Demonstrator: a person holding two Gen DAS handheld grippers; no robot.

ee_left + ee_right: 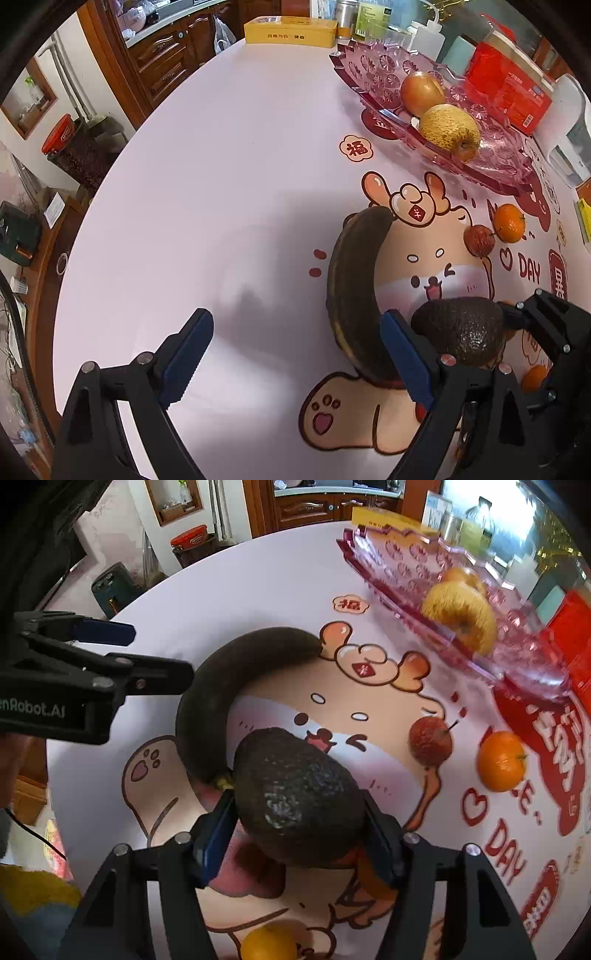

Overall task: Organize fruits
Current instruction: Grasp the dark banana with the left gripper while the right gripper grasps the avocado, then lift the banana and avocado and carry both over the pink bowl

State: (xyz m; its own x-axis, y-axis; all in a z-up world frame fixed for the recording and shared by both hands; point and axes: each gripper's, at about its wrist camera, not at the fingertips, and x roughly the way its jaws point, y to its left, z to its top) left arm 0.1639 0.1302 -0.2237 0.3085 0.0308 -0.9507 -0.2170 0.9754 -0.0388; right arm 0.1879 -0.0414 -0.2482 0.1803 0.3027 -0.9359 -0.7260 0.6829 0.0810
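We note the right gripper (299, 827) pointing steeply down at the pale pink tablecloth printed with a cartoon animal (221, 184). Its blue-padded fingers (218, 834) sit against both flanks of a dark, pebbly-skinned avocado (295, 797); the pads appear to press on it, though we cannot tell whether the fruit is off the cloth.

The left gripper (295, 354) stands wide apart, nothing between its fingers, only bare cloth under it. Its right-hand finger lies just beside the avocado and in front of a blackened, overripe curved banana (351, 291) lying on the cloth.

Further back, a small red lychee (478, 240) and a small orange mandarin (509, 222) sit close together on the cloth. Another mandarin (267, 943) lies near the bottom edge of the right wrist view.

The pink cut-glass fruit tray (384, 70) holds a brownish-yellow onion (421, 92) and a speckled yellow pear (448, 131), touching each other.
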